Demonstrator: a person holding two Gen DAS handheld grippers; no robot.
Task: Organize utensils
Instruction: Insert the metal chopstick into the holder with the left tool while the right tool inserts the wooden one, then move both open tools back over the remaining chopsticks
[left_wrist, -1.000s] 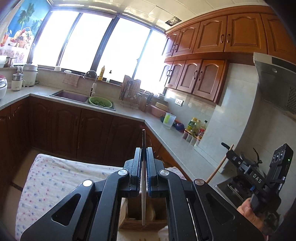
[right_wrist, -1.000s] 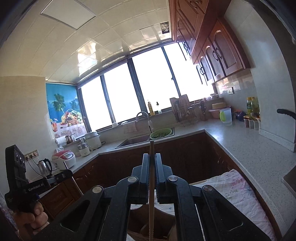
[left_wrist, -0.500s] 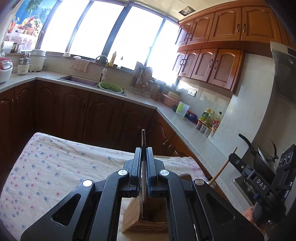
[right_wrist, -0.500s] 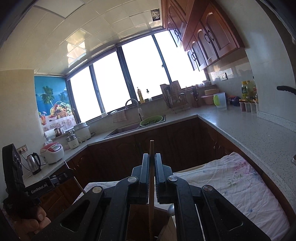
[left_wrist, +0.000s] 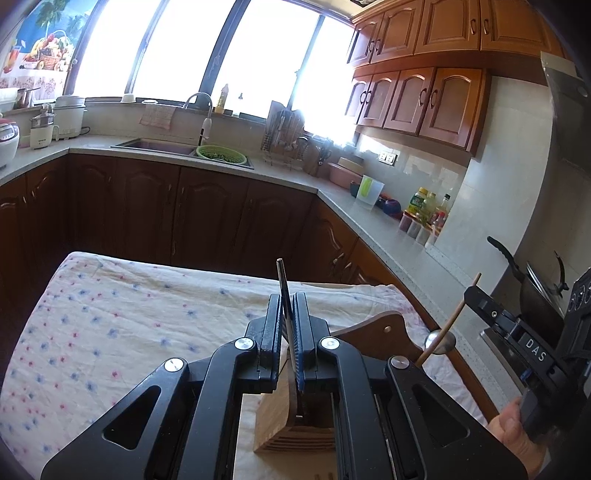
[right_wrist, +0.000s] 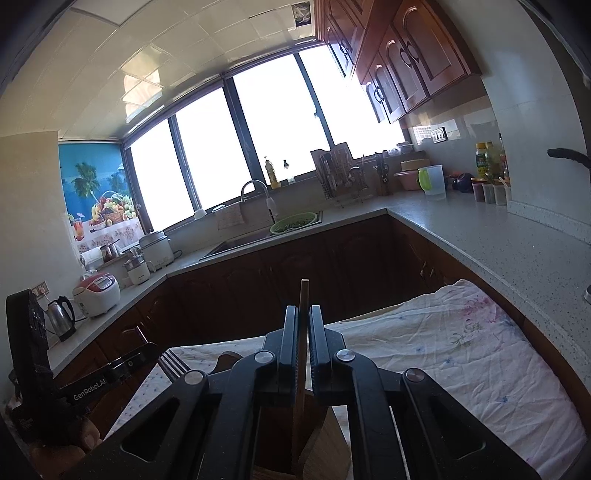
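1. A floral cloth (left_wrist: 122, 317) is covering the near table.
2. A green colander (left_wrist: 221, 154) is sitting at the sink's (left_wrist: 155, 147) right edge on the far counter.
3. Bottles (left_wrist: 424, 206) are standing against the right wall.
4. A rice cooker (right_wrist: 98, 293) and kettle (right_wrist: 61, 319) are resting on the left counter.

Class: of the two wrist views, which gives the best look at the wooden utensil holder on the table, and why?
The left wrist view. There the wooden utensil holder shows its slatted side and open compartments below the left gripper. In the right wrist view, the holder is mostly hidden behind the right gripper; only a dim sliver shows.
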